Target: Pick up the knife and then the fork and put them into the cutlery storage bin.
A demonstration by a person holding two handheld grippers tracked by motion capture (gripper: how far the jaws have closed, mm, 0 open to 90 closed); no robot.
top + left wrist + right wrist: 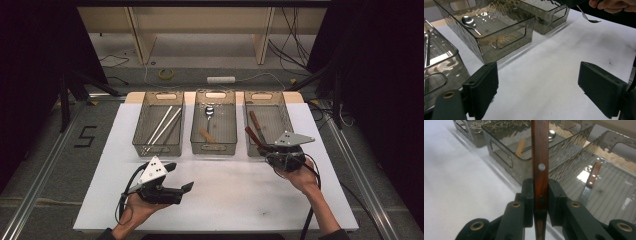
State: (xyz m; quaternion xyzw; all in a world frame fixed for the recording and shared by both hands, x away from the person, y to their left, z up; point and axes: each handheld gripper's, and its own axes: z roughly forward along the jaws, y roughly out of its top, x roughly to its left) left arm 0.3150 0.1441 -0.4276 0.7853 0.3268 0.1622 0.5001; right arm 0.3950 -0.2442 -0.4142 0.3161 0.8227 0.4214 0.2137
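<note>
Wooden knife handle point(540, 165) upright in right claw point(540, 195)

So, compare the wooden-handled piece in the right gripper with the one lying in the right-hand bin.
The held utensil is clamped between the right gripper pads, its handle pointing away over the bins; the other utensil lies flat and untouched on the right bin floor. Both have dark reddish-brown wooden handles with metal rivets.
</note>
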